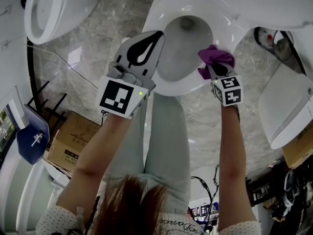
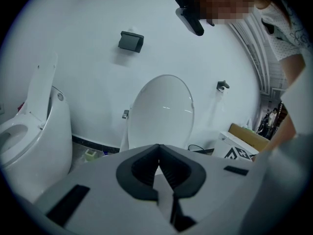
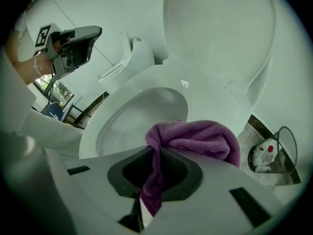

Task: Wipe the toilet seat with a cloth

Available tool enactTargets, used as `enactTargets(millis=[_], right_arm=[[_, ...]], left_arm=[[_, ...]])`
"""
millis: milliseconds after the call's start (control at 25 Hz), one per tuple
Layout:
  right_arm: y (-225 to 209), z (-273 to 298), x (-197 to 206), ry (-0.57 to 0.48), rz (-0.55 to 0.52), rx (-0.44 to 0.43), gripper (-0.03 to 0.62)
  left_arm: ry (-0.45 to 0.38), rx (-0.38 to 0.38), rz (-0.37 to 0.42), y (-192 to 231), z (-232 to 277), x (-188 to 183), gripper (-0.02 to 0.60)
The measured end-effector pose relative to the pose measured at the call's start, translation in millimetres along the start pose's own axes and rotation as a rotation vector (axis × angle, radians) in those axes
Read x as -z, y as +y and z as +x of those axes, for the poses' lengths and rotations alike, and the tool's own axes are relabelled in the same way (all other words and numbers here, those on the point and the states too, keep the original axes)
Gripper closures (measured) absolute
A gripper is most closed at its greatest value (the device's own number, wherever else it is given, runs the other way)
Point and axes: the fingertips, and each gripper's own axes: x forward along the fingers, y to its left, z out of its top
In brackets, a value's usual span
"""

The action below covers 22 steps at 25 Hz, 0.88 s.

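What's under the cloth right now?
The cloth, clamped in the right gripper, sits over the seat rim beside the bowl. The stretch of seat directly beneath it is covered, so contact can't be confirmed.

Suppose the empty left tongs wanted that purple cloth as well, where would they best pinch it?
Probably the bunched wad of the purple cloth that bulges past the right tongs, shut on a hanging fold. The left tongs, now shut, would open and come in from the bowl side, where the wad lies exposed.
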Motion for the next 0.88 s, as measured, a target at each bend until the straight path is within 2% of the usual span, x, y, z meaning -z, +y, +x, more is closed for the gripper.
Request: enactTargets(millis=[880], right_arm=[[30,0,19,0.024,0.113,-0.034,0.545]], left_arm=[[0.011,-0.018,-0.012,7,-10,-2,0.578]])
